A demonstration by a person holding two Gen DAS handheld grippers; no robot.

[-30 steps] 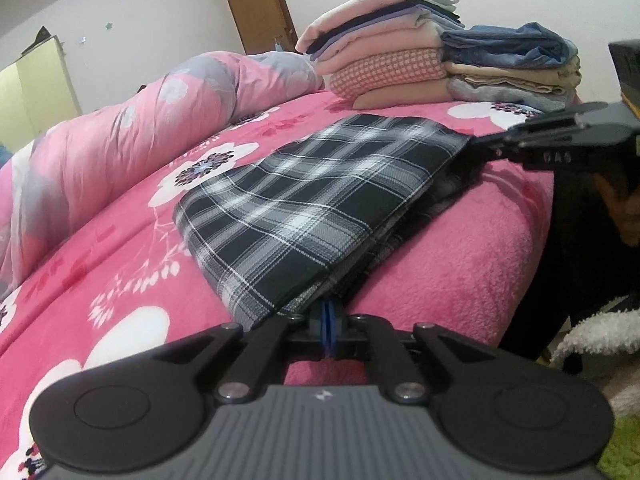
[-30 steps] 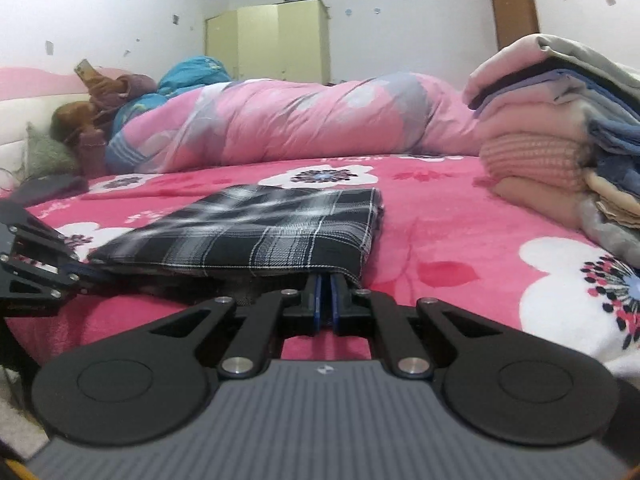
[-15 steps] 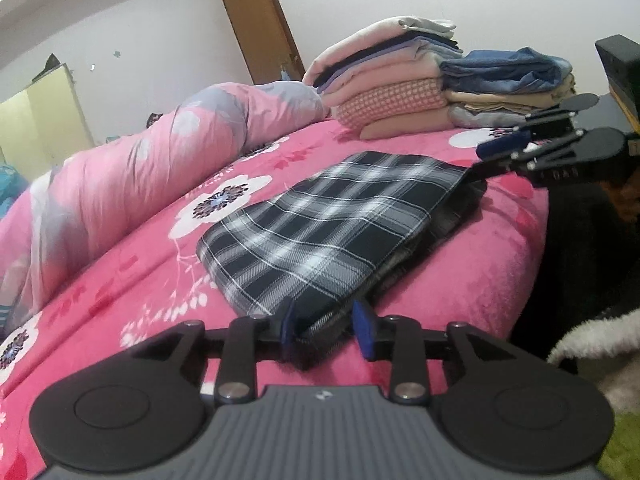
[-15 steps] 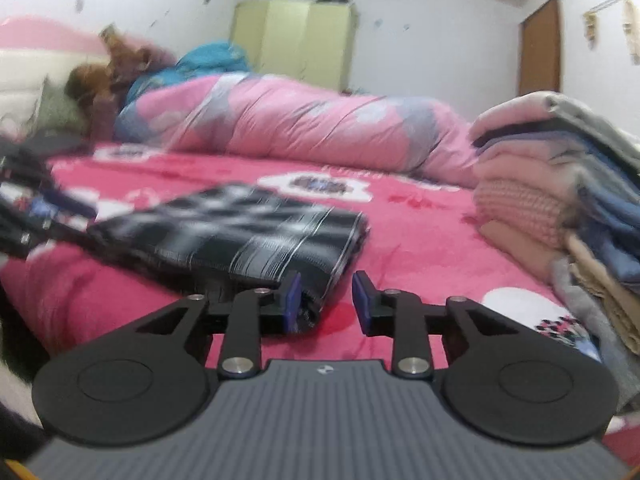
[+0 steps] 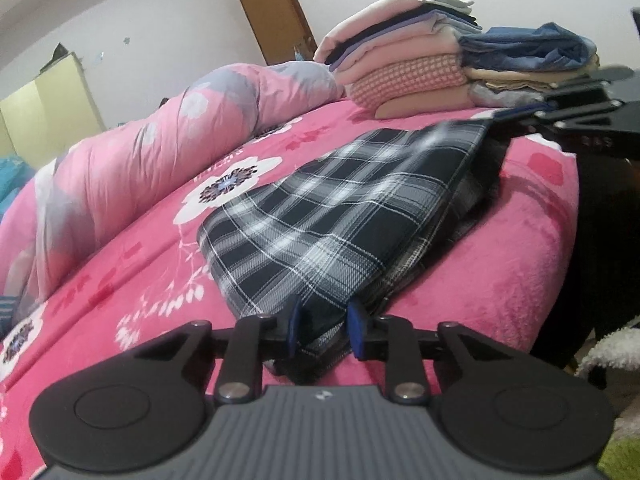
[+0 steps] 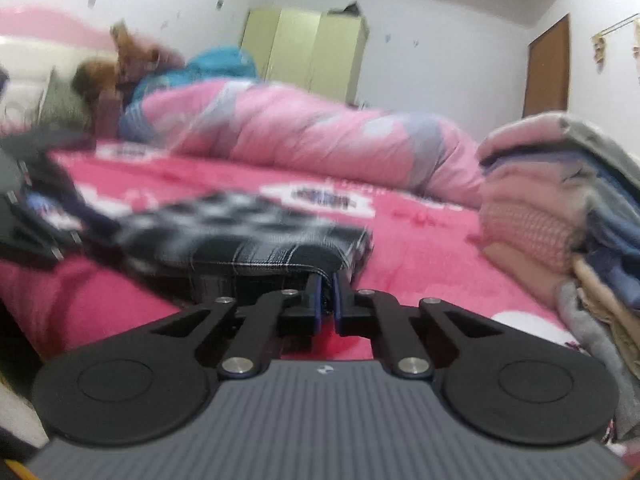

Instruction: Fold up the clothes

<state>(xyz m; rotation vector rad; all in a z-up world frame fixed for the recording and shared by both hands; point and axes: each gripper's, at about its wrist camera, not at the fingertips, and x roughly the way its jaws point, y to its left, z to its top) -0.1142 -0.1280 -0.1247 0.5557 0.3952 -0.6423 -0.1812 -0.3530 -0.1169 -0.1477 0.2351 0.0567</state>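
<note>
Plaid garment (image 5: 340, 220) on bedspread (image 5: 500, 280), right tool (image 6: 327, 296) pinching one corner, left tool (image 5: 325, 332) spread, just closing round another

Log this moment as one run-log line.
left gripper: closing around plaid garment corner | right gripper: shut on its other corner | bed: garment folded flat

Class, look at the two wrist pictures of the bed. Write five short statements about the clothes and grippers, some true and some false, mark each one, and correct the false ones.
1. The plaid garment lies folded on the pink bedspread. True.
2. The stack of folded clothes sits on the floor. False: it sits on the bed.
3. The right gripper is clamped on the garment's edge. True.
4. The left gripper has nothing between its fingers. False: the garment's corner lies between them.
5. The wardrobe is red. False: it is pale yellow.
</note>
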